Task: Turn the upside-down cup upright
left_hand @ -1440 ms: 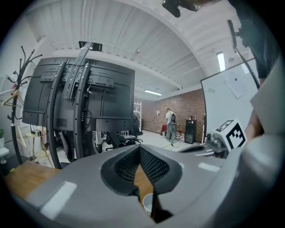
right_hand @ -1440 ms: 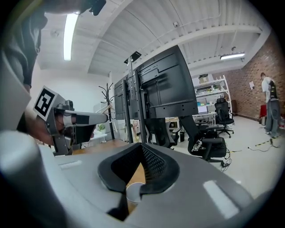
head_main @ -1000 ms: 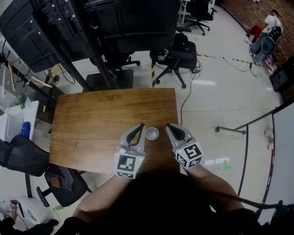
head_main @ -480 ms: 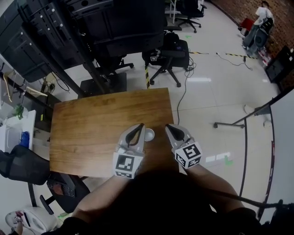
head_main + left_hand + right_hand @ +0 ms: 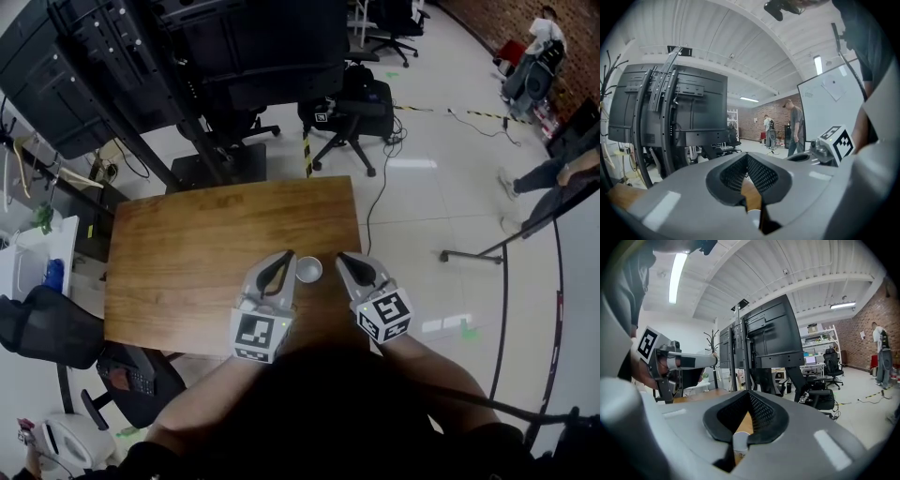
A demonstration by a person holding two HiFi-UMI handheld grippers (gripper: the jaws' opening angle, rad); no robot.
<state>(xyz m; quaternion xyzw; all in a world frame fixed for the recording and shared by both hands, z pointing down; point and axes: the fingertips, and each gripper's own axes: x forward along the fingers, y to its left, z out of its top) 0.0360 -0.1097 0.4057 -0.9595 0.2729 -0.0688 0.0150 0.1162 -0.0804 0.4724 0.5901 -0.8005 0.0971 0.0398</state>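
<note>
left claw (image 5: 285,257) and right claw (image 5: 343,257) both pinched shut; cup (image 5: 309,270) stands mouth-up between them, with open table (image 5: 206,234) ahead to its far edge.

A brown wooden table (image 5: 187,253) stands on a shiny white floor (image 5: 422,216). Behind it are big black screens (image 5: 253,37) and a black chair on wheels (image 5: 352,117). Far off, by a brick wall (image 5: 886,305), a person (image 5: 882,357) stands.

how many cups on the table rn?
1. The cup stands on the wooden table near its front edge, between the left gripper and the right gripper. The grippers and the person's arms cover some of the near edge, so another could be hidden there.
</note>
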